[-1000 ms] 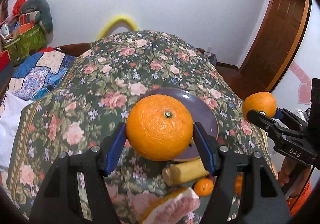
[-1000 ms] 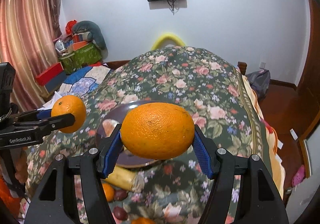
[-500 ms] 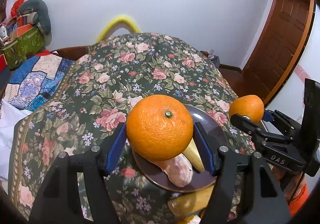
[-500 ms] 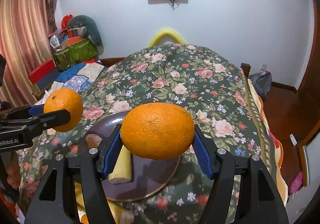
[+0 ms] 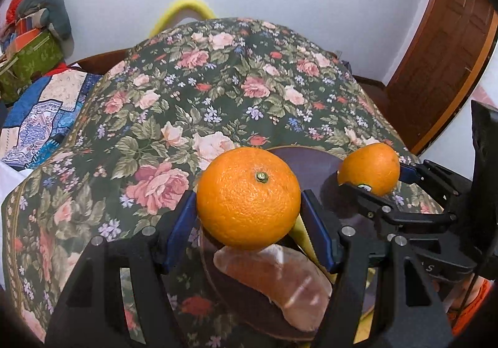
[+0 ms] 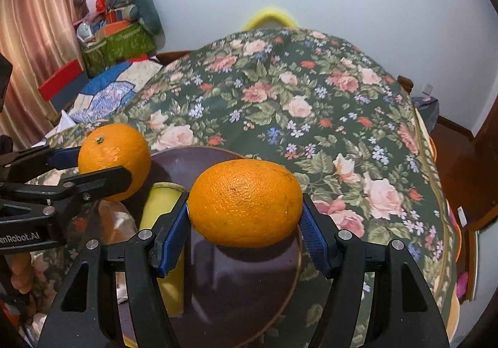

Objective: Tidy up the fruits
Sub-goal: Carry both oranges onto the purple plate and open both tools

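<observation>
My left gripper [image 5: 249,217] is shut on a round orange [image 5: 249,198] with its stem button facing me, held just above the dark purple plate [image 5: 305,161]. My right gripper [image 6: 246,217] is shut on a second orange [image 6: 246,203] above the same plate [image 6: 193,161]. Each gripper with its orange shows in the other view: the right one [image 5: 370,172] at the plate's right side, the left one [image 6: 115,161] at its left. On the plate lie a pink pomelo wedge [image 5: 280,279] and a yellow banana piece [image 6: 165,211].
The plate sits on a bed covered by a dark green floral cloth [image 5: 218,92]. A patchwork blanket [image 5: 40,111] and green boxes [image 5: 28,58] lie to the left. A wooden door [image 5: 445,36] is at the right, a yellow hoop [image 6: 267,16] behind the bed.
Both grippers moved forward and down over the plate, still holding their oranges. The plate, pomelo wedge and banana now lie directly beneath them; the loose fruits on the cloth dropped out of view.
</observation>
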### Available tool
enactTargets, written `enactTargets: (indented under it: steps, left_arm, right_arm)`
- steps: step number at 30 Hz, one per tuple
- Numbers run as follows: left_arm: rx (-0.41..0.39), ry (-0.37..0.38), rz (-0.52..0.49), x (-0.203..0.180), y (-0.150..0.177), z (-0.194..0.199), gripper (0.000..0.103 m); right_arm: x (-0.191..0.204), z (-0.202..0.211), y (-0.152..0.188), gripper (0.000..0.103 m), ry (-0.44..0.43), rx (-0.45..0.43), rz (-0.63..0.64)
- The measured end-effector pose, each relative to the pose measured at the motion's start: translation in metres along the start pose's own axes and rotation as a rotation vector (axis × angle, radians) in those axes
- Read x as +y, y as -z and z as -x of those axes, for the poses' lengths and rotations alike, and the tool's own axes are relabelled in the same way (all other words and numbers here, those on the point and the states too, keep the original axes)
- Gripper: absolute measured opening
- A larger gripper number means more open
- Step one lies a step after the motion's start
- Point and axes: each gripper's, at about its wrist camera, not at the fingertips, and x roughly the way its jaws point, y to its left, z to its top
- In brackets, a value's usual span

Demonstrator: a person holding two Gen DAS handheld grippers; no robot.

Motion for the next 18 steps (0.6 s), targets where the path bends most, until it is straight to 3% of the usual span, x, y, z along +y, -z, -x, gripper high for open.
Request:
enactTargets:
  steps: [6, 14, 18]
  left_arm:
    - [0.016, -0.005, -0.002, -0.001, -0.002, -0.01, 0.067]
    - [0.049, -0.012, 0.0, 0.001, 0.0, -0.017, 0.067]
    - [0.054, -0.005, 0.016, 0.003, 0.0, -0.016, 0.067]
  right_arm:
    - [-0.003, -0.014, 0.002, 0.063, -0.009, 0.042, 0.006]
    - [0.001, -0.015, 0.002, 0.065, 0.006, 0.047, 0.036]
    - [0.002, -0.008, 0.003, 0.067, -0.027, 0.042, 0.028]
